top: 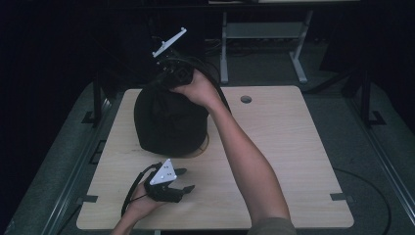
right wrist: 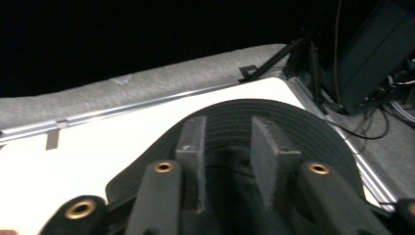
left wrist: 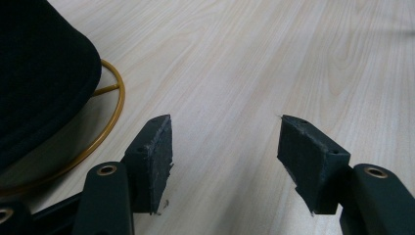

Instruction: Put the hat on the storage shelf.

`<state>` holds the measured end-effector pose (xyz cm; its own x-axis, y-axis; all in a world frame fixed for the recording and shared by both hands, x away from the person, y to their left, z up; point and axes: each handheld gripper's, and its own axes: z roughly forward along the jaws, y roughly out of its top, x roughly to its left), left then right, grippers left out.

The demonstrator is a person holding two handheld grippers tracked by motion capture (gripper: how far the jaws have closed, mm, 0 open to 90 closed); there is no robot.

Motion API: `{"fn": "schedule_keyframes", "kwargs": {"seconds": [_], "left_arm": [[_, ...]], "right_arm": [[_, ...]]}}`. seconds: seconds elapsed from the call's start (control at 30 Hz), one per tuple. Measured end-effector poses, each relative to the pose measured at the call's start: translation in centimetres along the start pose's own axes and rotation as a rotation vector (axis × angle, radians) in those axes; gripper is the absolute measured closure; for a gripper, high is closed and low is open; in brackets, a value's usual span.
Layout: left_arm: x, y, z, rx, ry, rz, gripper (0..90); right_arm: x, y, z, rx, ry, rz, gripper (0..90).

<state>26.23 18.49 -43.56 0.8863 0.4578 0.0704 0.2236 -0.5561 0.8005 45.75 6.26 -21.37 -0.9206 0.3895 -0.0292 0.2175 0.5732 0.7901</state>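
Right gripper (top: 172, 74) at twelve o'clock pinches our black bag's (top: 169, 122) top; left gripper (top: 182, 179) waits wide open, empty, on the bench (top: 284, 147); lifting probably follows.

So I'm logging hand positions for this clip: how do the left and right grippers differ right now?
The left gripper sits low over the table, near the person; the right gripper is raised at the top of the black bag, farther away. The left gripper's jaws stand wide apart with nothing between them; the right's are close together at the bag's top. Both carry a grey three-cornered plate.
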Motion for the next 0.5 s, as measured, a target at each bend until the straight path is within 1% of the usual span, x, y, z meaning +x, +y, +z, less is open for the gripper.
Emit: {"fn": "schedule_keyframes", "kwargs": {"seconds": [0.03,0.1,0.17,0.2,0.23,0.27,0.33,0.37,0.43,0.5], "left_arm": [[0.0,0.0,0.0,-0.001,0.000,-0.001,37.1],[-0.1,0.0,0.0,0.002,0.001,0.003,37.0],[-0.1,0.0,-0.1,0.002,0.002,-0.003,36.9],[-0.1,0.0,-0.2,0.002,0.000,-0.007,36.8],[-0.1,-0.1,-0.2,0.002,0.001,-0.004,36.8],[-0.1,-0.1,-0.3,0.006,0.004,0.002,36.8],[0.0,-0.2,-0.4,0.003,0.006,-0.005,36.8],[0.0,-0.2,-0.4,0.005,0.006,-0.005,36.8],[0.0,-0.2,-0.5,0.003,0.007,-0.007,36.8],[0.0,-0.2,-0.5,-0.003,0.007,-0.017,36.8]], "right_arm": [[0.0,-0.1,-0.2,-0.007,0.005,0.010,59.1],[-0.2,-0.4,-0.6,-0.014,0.014,0.013,57.4],[-0.3,-0.6,-1.1,-0.024,0.018,0.024,54.7],[-0.4,-0.8,-1.4,-0.032,0.024,0.024,53.4],[-0.5,-1.0,-1.8,-0.046,0.029,0.035,52.5],[-0.6,-1.2,-2.1,-0.058,0.021,0.033,51.7],[-0.8,-1.5,-2.7,-0.072,0.017,0.036,48.7],[-0.8,-1.6,-3.0,-0.077,0.016,0.048,48.2],[-1.0,-2.0,-3.6,-0.091,0.012,0.049,46.4],[-1.1,-2.4,-4.1,-0.094,0.010,0.052,44.7]]}}
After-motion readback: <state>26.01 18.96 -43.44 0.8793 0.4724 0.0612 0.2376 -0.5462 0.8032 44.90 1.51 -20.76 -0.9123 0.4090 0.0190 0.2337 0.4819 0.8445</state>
